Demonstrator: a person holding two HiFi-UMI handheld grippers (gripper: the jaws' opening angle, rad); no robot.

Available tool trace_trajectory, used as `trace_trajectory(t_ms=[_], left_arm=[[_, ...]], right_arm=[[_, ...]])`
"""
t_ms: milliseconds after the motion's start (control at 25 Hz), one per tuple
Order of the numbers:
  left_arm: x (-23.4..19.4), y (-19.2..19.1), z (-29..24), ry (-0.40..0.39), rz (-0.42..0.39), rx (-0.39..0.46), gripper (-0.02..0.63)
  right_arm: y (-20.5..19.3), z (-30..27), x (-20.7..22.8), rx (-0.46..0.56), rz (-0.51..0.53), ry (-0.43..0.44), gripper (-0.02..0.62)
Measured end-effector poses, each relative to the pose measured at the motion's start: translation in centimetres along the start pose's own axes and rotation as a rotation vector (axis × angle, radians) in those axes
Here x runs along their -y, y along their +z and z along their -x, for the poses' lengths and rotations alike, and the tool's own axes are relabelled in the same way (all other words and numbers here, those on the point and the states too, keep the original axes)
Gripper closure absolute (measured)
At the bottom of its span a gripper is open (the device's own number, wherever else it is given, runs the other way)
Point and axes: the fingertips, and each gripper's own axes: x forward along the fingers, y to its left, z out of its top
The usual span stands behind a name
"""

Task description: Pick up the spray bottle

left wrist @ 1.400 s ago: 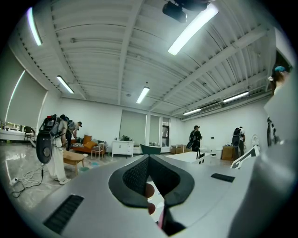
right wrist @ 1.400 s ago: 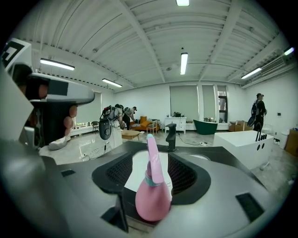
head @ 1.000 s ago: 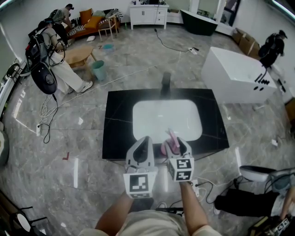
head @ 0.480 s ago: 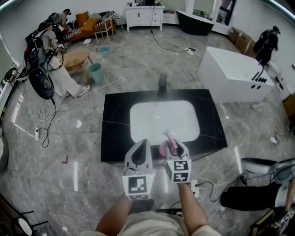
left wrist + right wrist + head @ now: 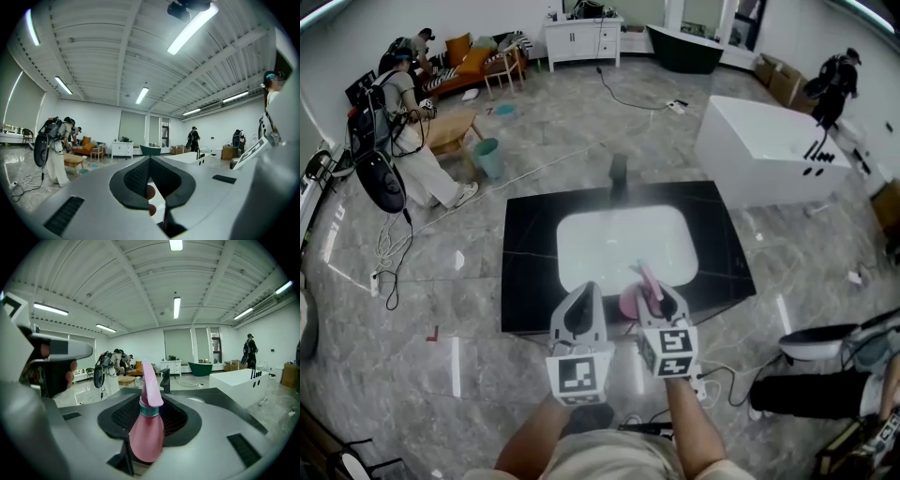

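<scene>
At the black sink counter (image 5: 525,272), our right gripper (image 5: 660,292) just closed on the pink plastic spray bottle (image 5: 146,432), left gripper (image 5: 584,298) shut empty; next we should lift.

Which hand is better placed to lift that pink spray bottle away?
Right. The right gripper has just closed its jaws on the pink spray bottle and grips it. The left gripper, beside it, has its jaws together, empty.

large open bathroom-fixture showroom hall, black vanity counter (image 5: 525,272) with white basin (image 5: 623,244) at centre, white freestanding bathtub (image 5: 759,150) upper right, dark tub (image 5: 684,45) and white cabinet (image 5: 581,37) along the top, sofa (image 5: 473,61) upper left, glossy marble floor (image 5: 441,309), ceiling strip lights (image 5: 192,28)
</scene>
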Motion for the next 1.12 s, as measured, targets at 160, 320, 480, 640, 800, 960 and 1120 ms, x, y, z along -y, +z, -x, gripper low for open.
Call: trace_trajectory(t_ms=[160, 320, 480, 640, 800, 960, 1120], left_arm=[[1.2, 0.8, 0.0, -0.012, -0.01, 0.019, 0.604], [2.5, 1.6, 0.1, -0.023, -0.02, 0.038, 0.604], [3.8, 2.6, 0.3, -0.029, -0.02, 0.052, 0.604], [4.7, 3.4, 0.8, -0.032, -0.034, 0.063, 0.604], [5.7, 4.1, 1.7, -0.035, -0.038, 0.09, 0.604], [6.8, 5.1, 2.6, -0.04, -0.061, 0.125, 0.604], [7.8, 5.7, 3.3, -0.044, -0.059, 0.142, 0.604]], right_arm=[[3.3, 2.2, 0.2, 0.061, 0.015, -0.001, 0.459], [6.0, 4.3, 1.0, 0.107, 0.027, -0.031, 0.459], [8.5, 6.7, 1.6, 0.174, 0.036, -0.048, 0.459], [10.8, 9.7, 1.7, 0.23, 0.042, -0.072, 0.459], [13.1, 13.3, 2.0, 0.331, 0.001, -0.103, 0.459], [14.5, 16.0, 1.9, 0.419, 0.008, -0.112, 0.459], [14.5, 16.9, 2.1, 0.418, 0.036, -0.128, 0.459]])
